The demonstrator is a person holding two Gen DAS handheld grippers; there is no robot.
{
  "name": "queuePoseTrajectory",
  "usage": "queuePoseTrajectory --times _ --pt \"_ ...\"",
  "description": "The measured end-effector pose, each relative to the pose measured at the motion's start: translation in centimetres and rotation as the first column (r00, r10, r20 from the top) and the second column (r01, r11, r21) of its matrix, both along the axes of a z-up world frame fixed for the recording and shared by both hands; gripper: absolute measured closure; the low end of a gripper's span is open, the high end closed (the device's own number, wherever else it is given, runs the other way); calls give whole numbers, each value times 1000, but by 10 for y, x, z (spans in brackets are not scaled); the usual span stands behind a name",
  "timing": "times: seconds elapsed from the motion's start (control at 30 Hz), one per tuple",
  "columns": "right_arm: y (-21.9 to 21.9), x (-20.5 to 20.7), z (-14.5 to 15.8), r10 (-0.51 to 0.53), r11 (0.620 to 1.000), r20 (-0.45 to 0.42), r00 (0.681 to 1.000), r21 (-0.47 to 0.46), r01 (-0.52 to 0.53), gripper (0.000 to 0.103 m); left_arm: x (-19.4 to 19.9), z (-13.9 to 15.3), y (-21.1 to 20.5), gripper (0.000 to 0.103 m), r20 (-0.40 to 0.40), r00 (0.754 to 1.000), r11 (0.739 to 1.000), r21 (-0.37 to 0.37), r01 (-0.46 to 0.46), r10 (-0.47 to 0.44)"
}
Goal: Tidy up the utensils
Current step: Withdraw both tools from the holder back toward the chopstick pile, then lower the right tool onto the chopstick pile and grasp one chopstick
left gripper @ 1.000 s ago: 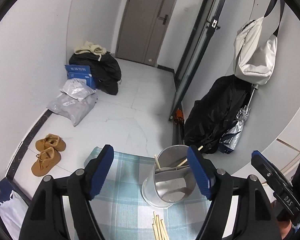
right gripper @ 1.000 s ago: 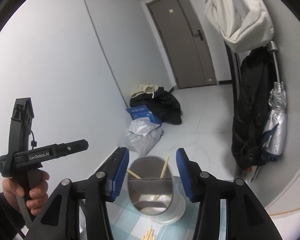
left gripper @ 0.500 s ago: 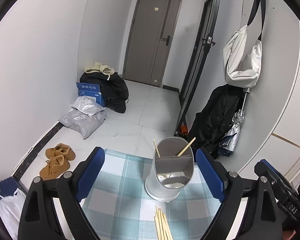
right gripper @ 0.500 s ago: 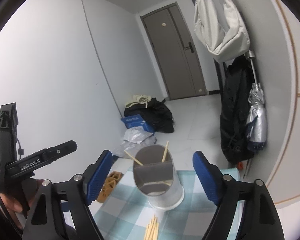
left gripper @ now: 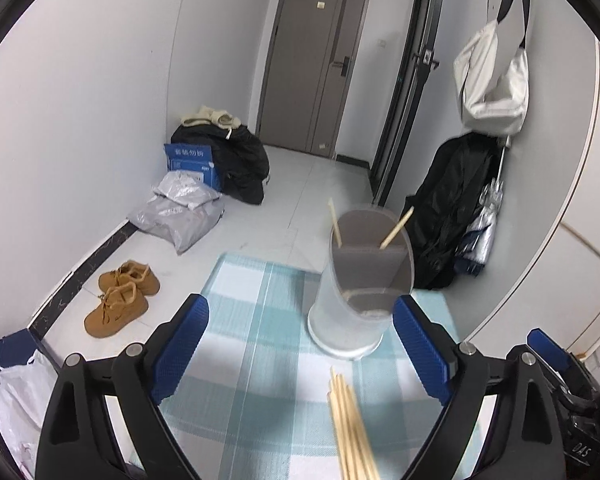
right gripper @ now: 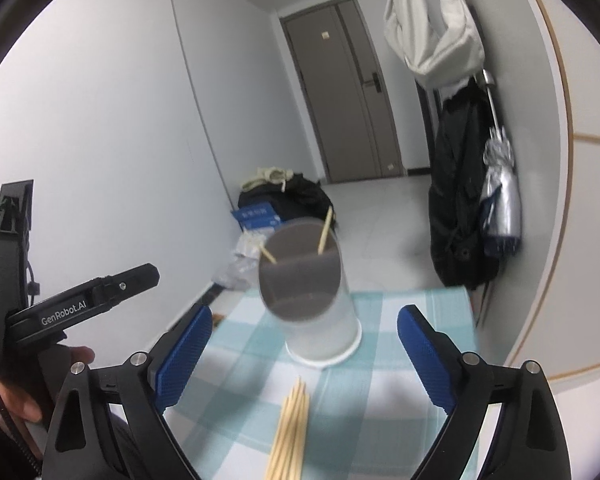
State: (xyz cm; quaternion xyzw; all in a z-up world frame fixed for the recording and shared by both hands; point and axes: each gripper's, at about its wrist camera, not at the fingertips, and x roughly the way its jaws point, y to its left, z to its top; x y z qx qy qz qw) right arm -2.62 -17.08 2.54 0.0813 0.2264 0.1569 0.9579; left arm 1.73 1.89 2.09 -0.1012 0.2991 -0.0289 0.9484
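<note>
Both tongs, left [left gripper: 300, 354] and right [right gripper: 302, 358], are standing released and empty, the right having just been widening. Chopsticks [right gripper: 290, 428] are lying bundled on the counter [left gripper: 236, 344] near the holder [left gripper: 360, 280]. Risk: a careless pinch scattering the bundle or toppling the holder.

Even, cool indoor light, soft shadows on the checked cloth [left gripper: 260, 360], strong fisheye bending with dark corners, right view slightly blurred.

brown shoes [left gripper: 120, 296], white bag [left gripper: 492, 92], door [left gripper: 312, 68]
</note>
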Motion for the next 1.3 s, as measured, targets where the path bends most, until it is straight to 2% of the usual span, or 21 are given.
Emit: queuePoseTrajectory --times 0.17,0.4,0.5,0.57,0.7,0.8,0.87,1.0,1.3 --pt "7 -1 -27 31 999 -72 997 -38 -34 9 8 -32 8 12 -105 994 996 -90 -8 -2" --pt "10 5 -60 49 995 -175 983 -72 -62 10 14 -57 7 12 -128 992 999 -50 14 -20" --pt "11 11 -71 49 994 -222 974 -81 -69 14 17 -66 9 12 -139 990 998 -44 33 -39" --pt "11 17 -78 51 993 -261 964 -93 -77 22 18 -71 10 12 -150 988 999 -28 36 -39" --pt "15 31 -99 58 987 -352 934 -120 -107 35 25 -73 16 12 -168 985 999 -41 34 -40" --pt "19 45 -114 56 982 -416 907 -141 -125 48 30 -73 21 12 -169 985 1000 -25 13 -17" --pt "23 55 -122 58 978 -456 888 -152 -142 60 34 -74 27 12 -190 982 999 -49 -3 -6" --pt "34 73 -135 74 971 -514 855 -160 -180 66 40 -77 39 12 -218 976 996 -76 -44 27" --pt "68 99 -151 76 931 -566 821 -255 -262 82 42 -80 54 12 -249 966 988 -112 -105 74"
